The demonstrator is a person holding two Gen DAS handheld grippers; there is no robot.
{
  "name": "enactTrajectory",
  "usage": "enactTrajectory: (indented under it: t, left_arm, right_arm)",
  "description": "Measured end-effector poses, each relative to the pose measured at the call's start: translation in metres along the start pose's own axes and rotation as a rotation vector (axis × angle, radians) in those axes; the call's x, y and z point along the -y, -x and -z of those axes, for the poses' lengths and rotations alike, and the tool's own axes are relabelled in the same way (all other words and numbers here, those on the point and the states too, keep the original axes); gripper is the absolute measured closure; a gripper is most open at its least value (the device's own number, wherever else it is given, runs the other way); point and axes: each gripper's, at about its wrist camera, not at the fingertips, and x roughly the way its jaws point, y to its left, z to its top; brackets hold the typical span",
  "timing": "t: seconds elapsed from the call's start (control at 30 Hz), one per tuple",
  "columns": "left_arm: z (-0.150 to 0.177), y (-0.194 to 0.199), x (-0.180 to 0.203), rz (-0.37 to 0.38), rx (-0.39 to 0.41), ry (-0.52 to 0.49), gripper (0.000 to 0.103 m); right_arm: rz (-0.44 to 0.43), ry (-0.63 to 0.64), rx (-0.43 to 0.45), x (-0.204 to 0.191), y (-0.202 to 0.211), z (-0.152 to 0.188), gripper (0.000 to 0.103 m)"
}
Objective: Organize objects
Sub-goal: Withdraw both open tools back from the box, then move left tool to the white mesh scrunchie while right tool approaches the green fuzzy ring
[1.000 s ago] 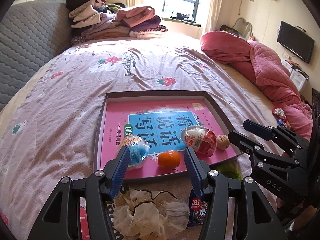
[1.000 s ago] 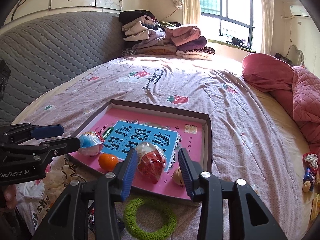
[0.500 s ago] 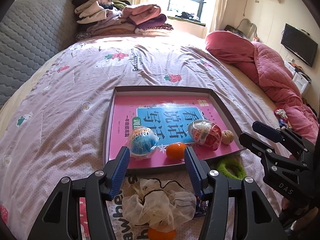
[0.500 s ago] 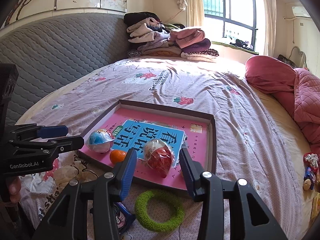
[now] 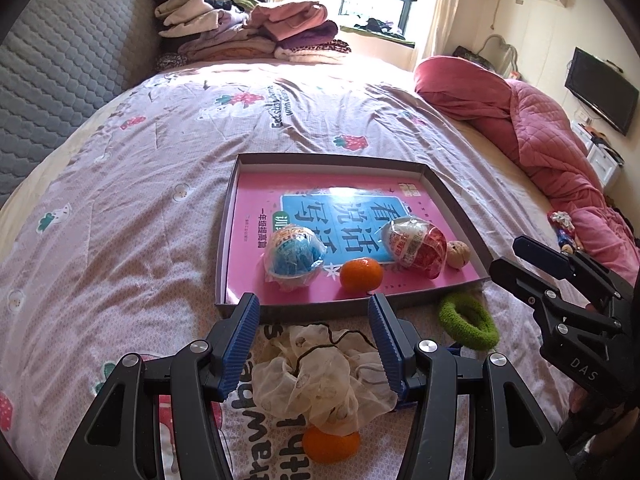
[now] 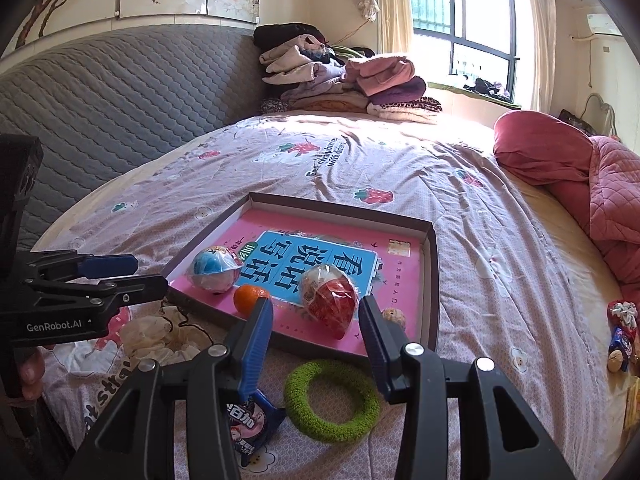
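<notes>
Left wrist view: the left gripper (image 5: 312, 344) fingers are apart, holding nothing, with a white cloth (image 5: 320, 384) between them. The right gripper (image 6: 316, 332) fingers are apart and empty too, above a green ring (image 6: 332, 400).

My left tool (image 5: 312, 344) hangs open above a cream scrunchie (image 5: 324, 384) on the bed (image 5: 120, 208). Beyond it, the shallow box (image 5: 452, 204) contains two wrapped eggs, an orange (image 5: 360, 275) and a walnut (image 5: 457, 254).

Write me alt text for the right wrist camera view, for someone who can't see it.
The open, empty right gripper hangs over a green ring and a snack packet on a bed, beside a shallow box holding two wrapped toy eggs, an orange and a walnut. The left gripper sits at the left edge, also open.
</notes>
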Motion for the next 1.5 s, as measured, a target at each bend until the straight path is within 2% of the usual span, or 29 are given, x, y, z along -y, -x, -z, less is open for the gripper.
enactTrajectory:
  t: [0.47,1.5]
  left_arm:
    - [0.010,-0.002,0.001,0.002,-0.023,-0.003,0.045]
    - [0.033,-0.001,-0.003,0.000,-0.066,-0.004,0.045]
  right_arm:
    - [0.019,-0.012,-0.028,0.008,0.007,0.021,0.058]
    - [0.032,0.031,-0.076,-0.004,0.012,0.047,0.058]
